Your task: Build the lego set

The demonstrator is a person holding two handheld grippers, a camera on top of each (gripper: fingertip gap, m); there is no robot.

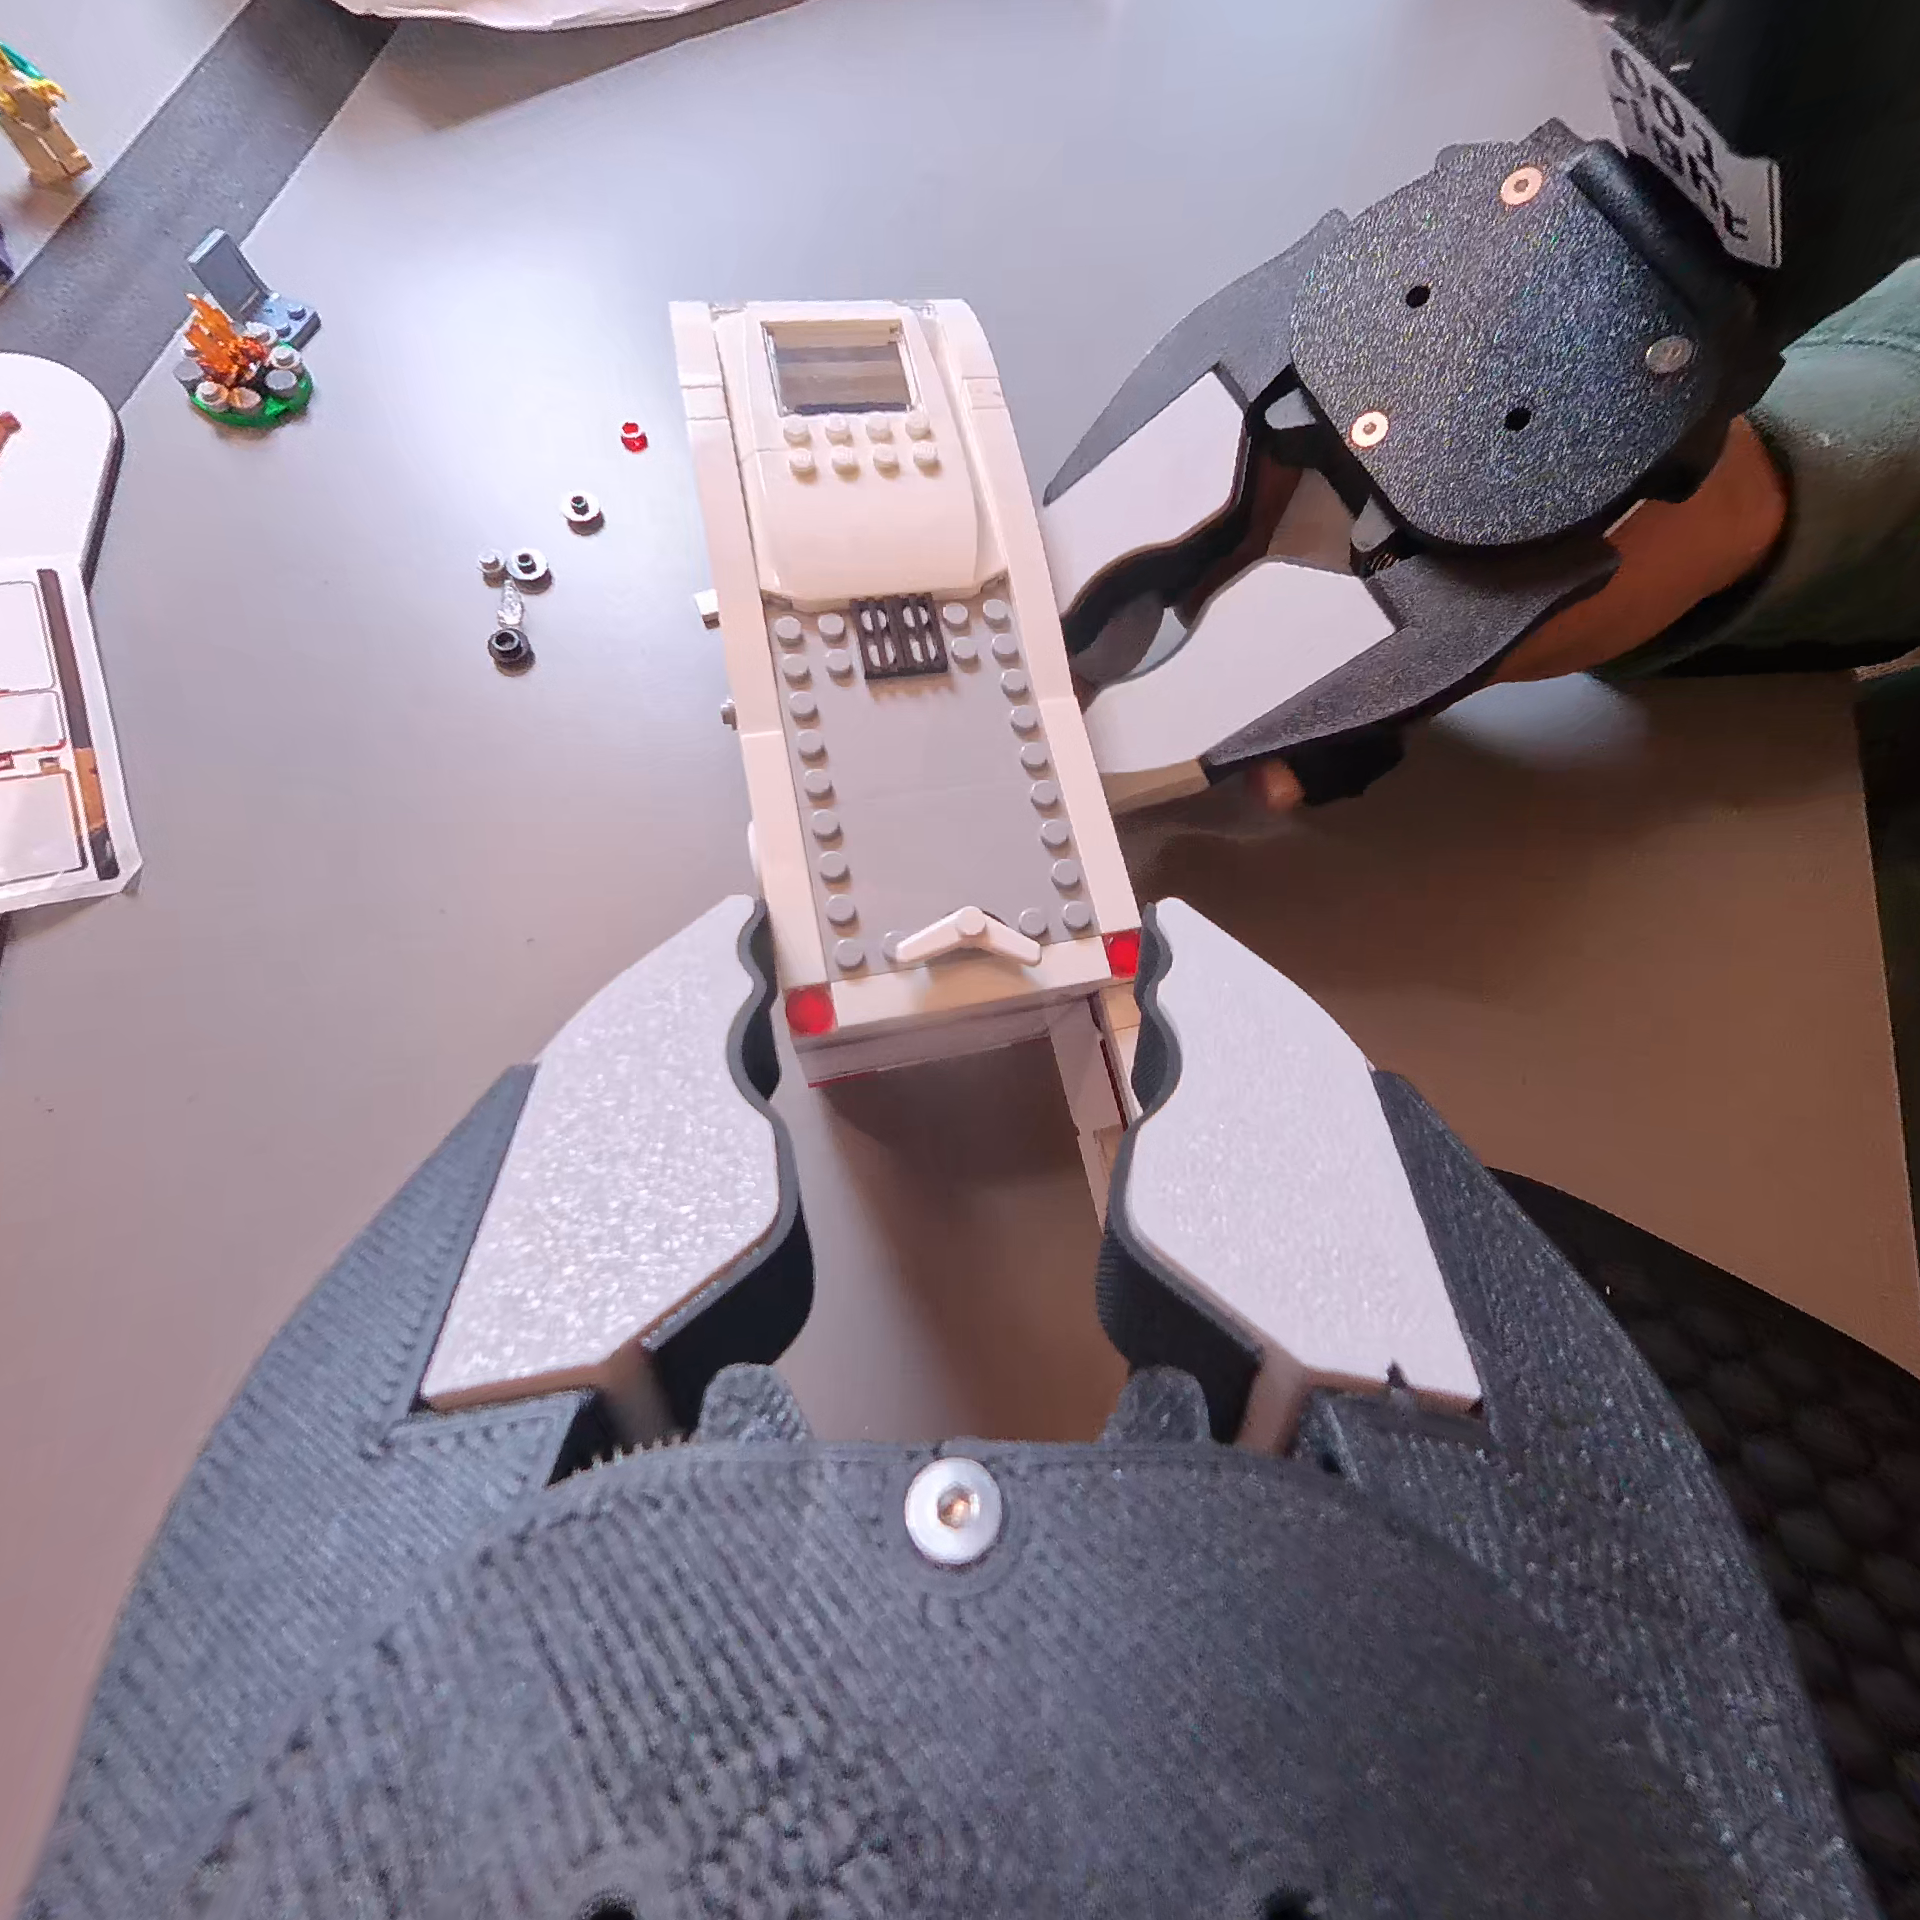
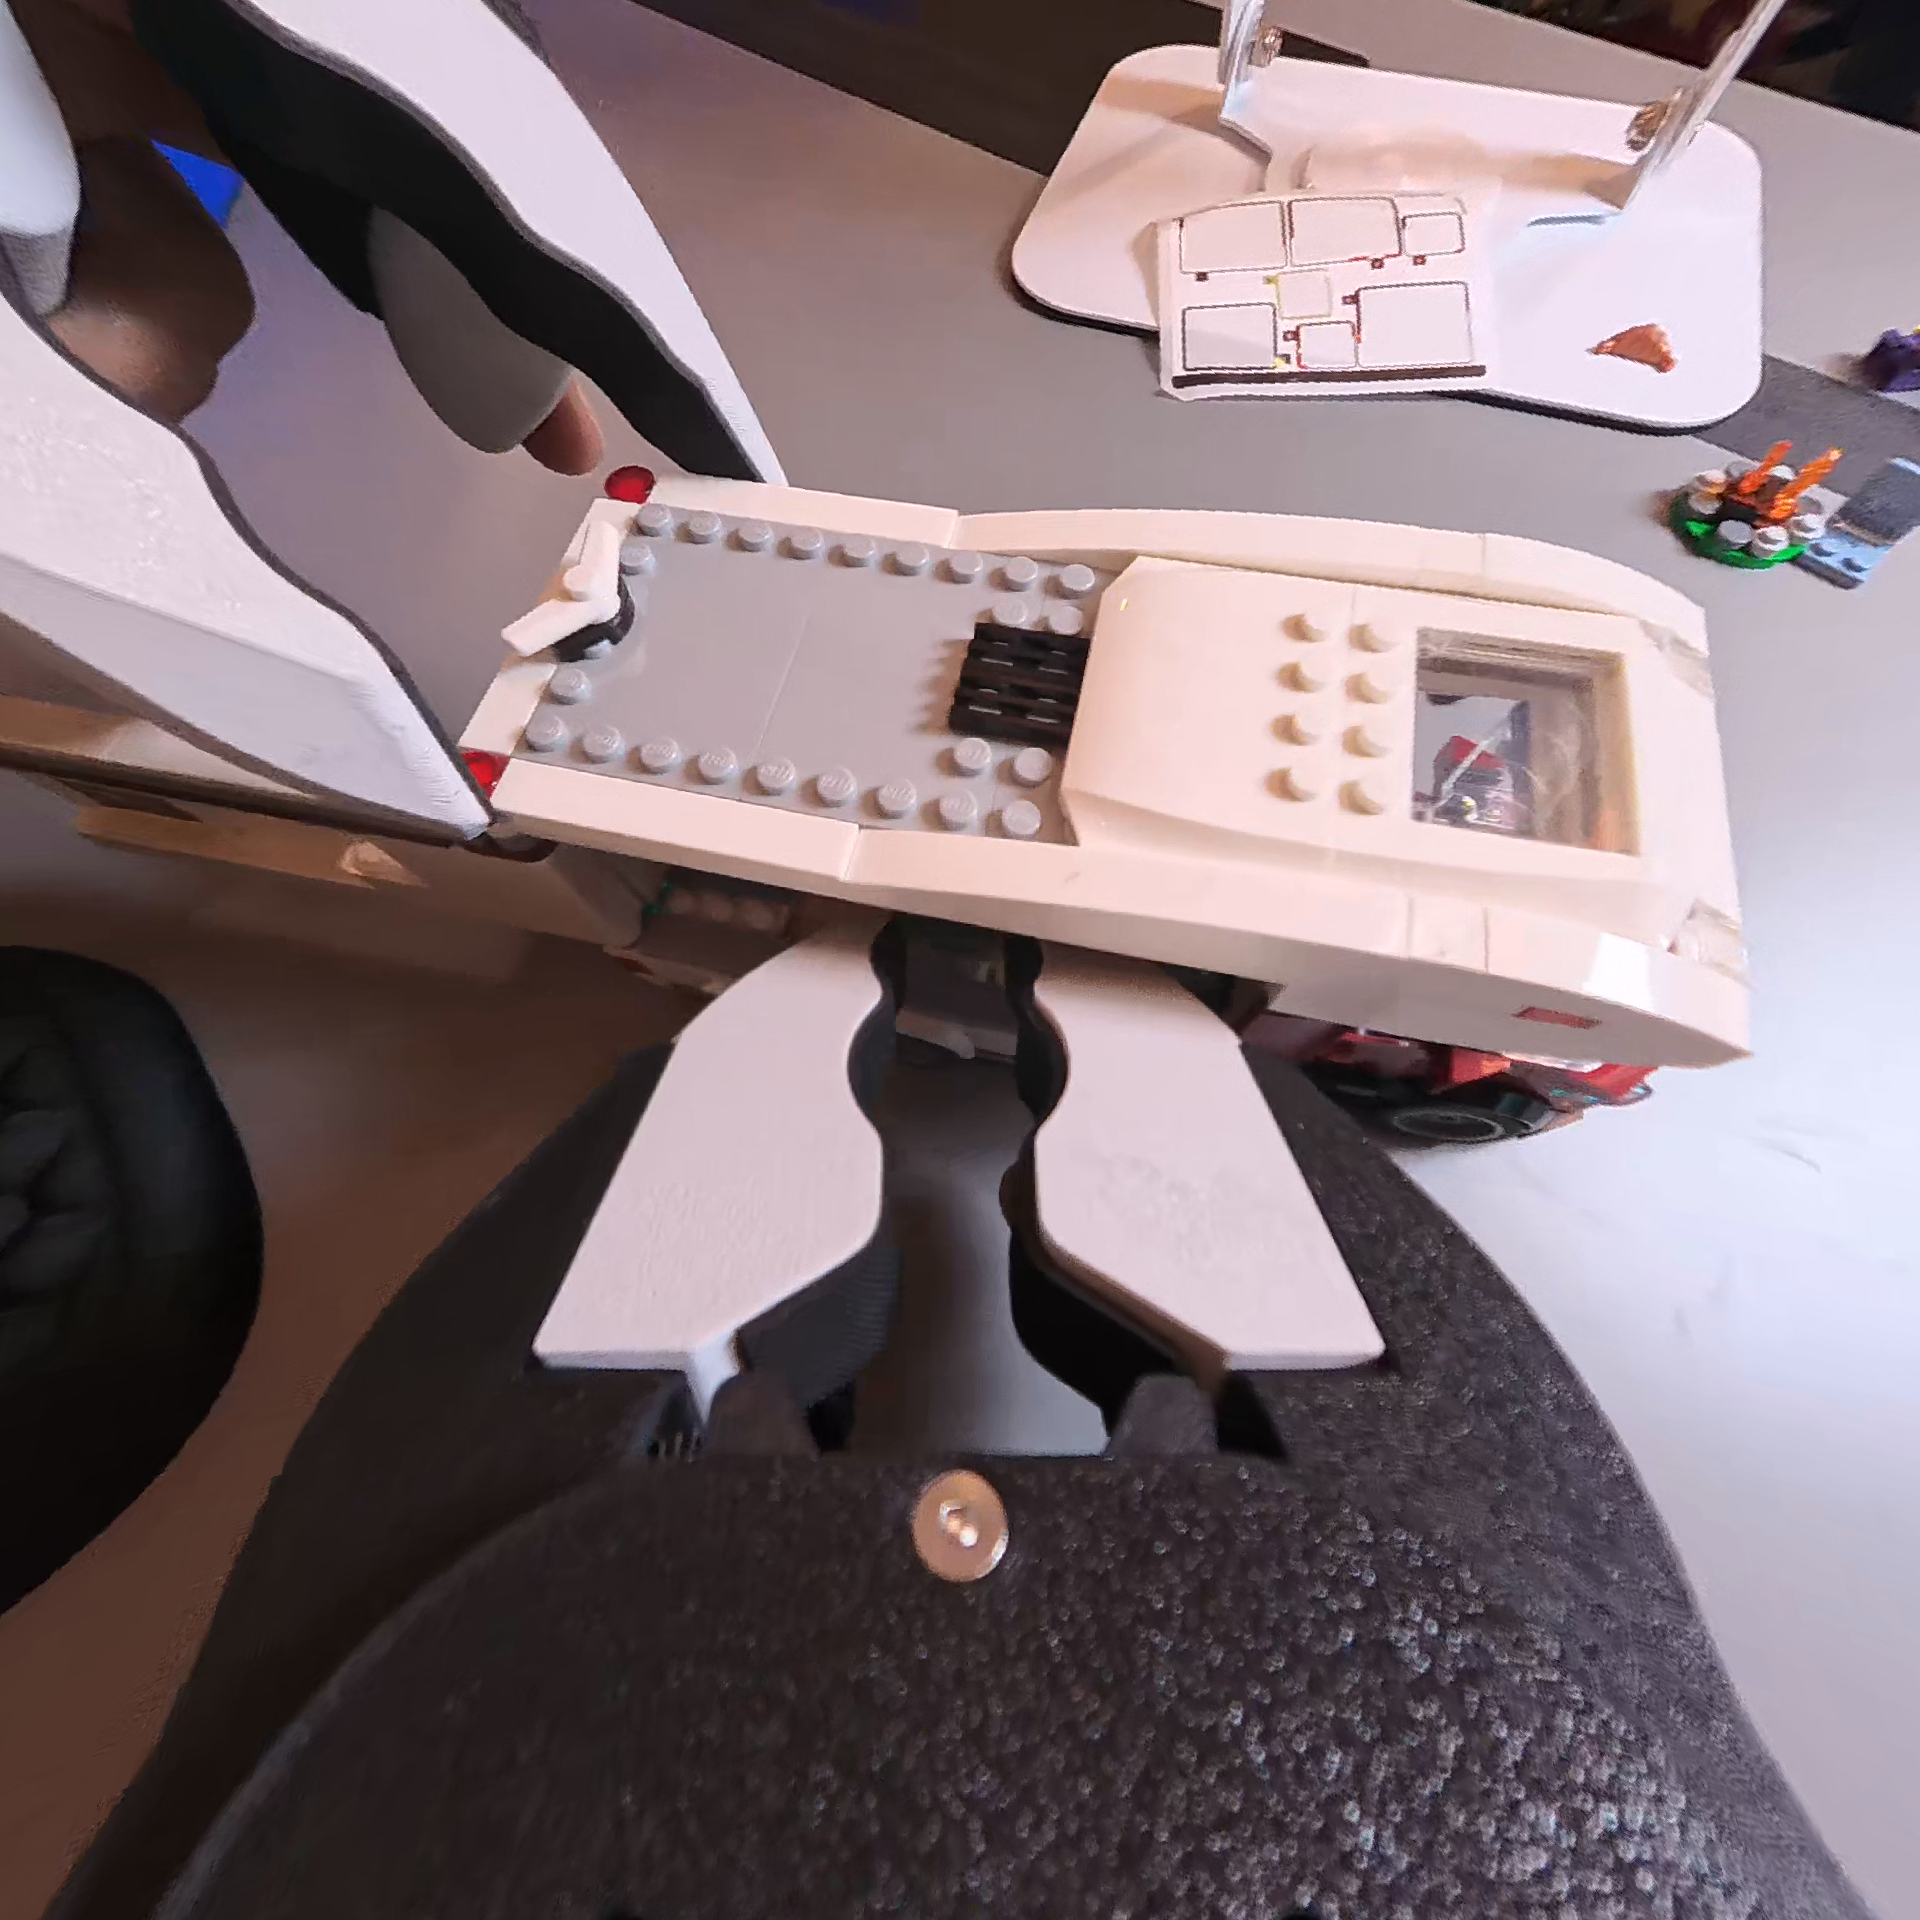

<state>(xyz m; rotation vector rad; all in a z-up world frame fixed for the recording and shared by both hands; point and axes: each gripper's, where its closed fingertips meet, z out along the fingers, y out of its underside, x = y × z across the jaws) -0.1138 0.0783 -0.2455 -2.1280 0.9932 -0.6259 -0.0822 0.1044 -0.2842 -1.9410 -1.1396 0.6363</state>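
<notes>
A long white brick-built vehicle body point(image 1: 914, 769) with a grey studded deck, a black grille and a clear roof window lies on the grey table. My left gripper point(image 1: 954, 966) is shut on its rear end, with one pad on each side by the red tail lights. One of its fingers point(image 2: 312, 675) shows at that rear corner in the right wrist view. My right gripper point(image 2: 958, 956) reaches under the long side edge of the body point(image 2: 1143, 862), at a grey part. Its fingertips are hidden beneath the overhang. It also shows in the left wrist view point(image 1: 1081, 665).
A red toy car point(image 2: 1455, 1081) sits under the front of the body. Small round pieces point(image 1: 520, 592), a red stud point(image 1: 634, 436) and a brick campfire point(image 1: 244, 364) lie to the left. A printed sheet point(image 2: 1320, 291) rests on a white stand base point(image 2: 1558, 312). The table edge point(image 1: 1860, 935) is at the right. About 6 cm separates my left fingertips from my right. From the right gripper's tips to the red stud point(image 1: 634, 436) is close to 15 cm.
</notes>
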